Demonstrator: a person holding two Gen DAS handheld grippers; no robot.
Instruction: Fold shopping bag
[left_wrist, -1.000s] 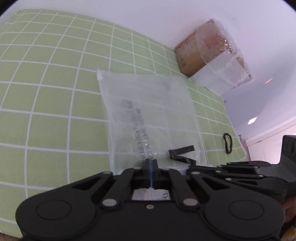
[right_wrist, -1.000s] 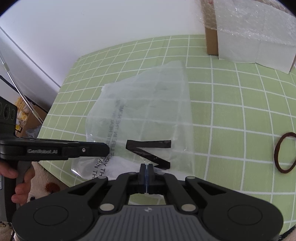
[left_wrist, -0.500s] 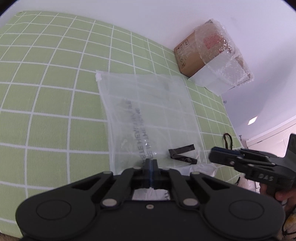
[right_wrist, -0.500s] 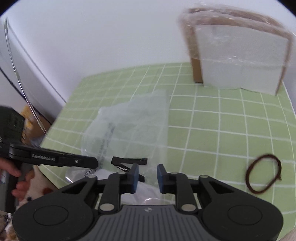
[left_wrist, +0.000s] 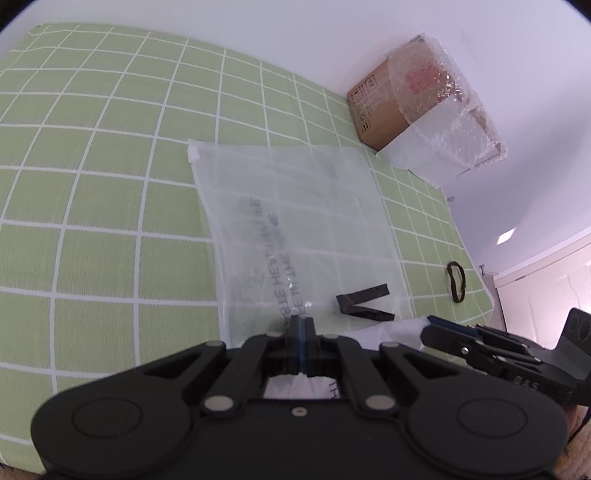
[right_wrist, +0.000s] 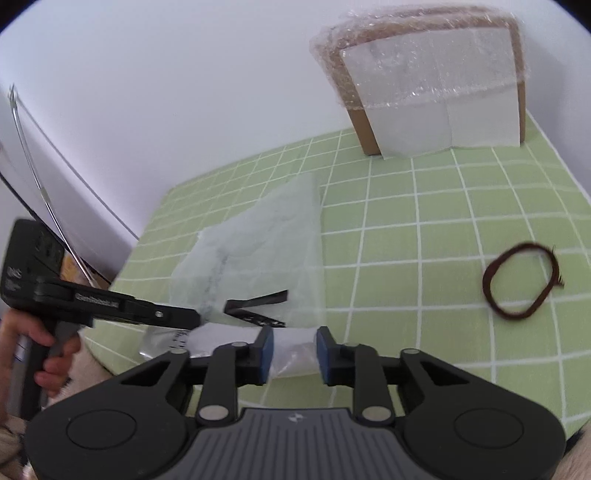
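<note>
Jaws of the left gripper (left_wrist: 302, 325) are pressed together in the left wrist view, pinching the near edge of the clear shopping bag (left_wrist: 295, 229). That bag lies flat on the green checked bench (left_wrist: 92, 192), its mirrored black print and a black V-shaped mark facing up. The right gripper (left_wrist: 439, 328) reaches in from the right, just beside the bag's near right corner. A bubble-wrapped cardboard box (left_wrist: 417, 107) stands at the far edge, and a dark hair tie (left_wrist: 457, 277) lies to the right.

From the right wrist view, the right gripper (right_wrist: 294, 350) has its jaws a narrow way apart and closing, with crumpled bag plastic (right_wrist: 258, 251) between the blue pads (right_wrist: 266, 354), not visibly pinched. A hand (right_wrist: 40, 350) holds the left gripper (right_wrist: 192, 317) at the bag's near edge.
</note>
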